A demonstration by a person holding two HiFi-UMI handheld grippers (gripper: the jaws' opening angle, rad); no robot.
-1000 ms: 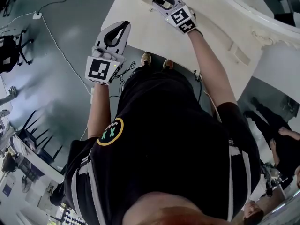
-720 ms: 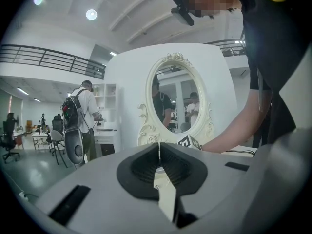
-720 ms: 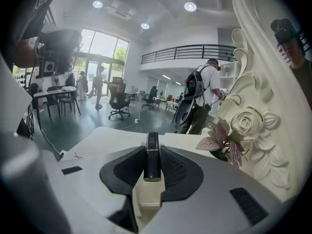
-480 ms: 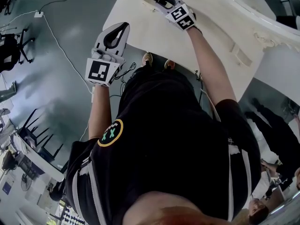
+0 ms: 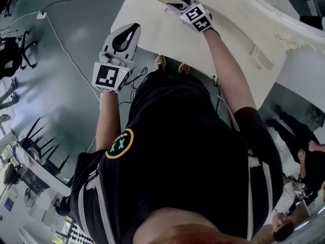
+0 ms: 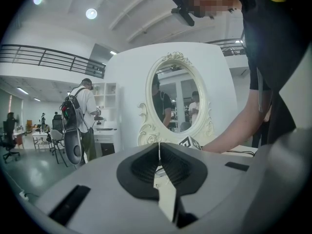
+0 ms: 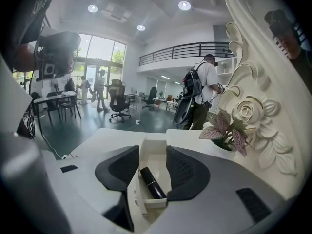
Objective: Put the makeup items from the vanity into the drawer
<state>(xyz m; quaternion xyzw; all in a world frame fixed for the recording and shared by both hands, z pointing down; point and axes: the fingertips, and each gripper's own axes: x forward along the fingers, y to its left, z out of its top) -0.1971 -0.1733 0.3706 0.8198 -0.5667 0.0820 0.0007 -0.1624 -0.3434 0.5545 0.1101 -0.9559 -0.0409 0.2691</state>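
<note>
Though lipstick [image 7: 152,183] near-end hid behind drawer [image 7: 155,203] front, R gripper [image 7: 153,152] fingers opening either side; L gripper [image 6: 159,147] fingers together.

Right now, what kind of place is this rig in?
Probably an open-plan office or lab hall, not a home. There are office chairs out on the floor and a mezzanine railing overhead. The white vanity with its ornate mirror looks staged there.

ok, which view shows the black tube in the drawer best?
Right gripper view: the black tube lies in the open drawer, beyond the opening fingers. Head view: right gripper covers it. Left gripper view: absent.
</note>
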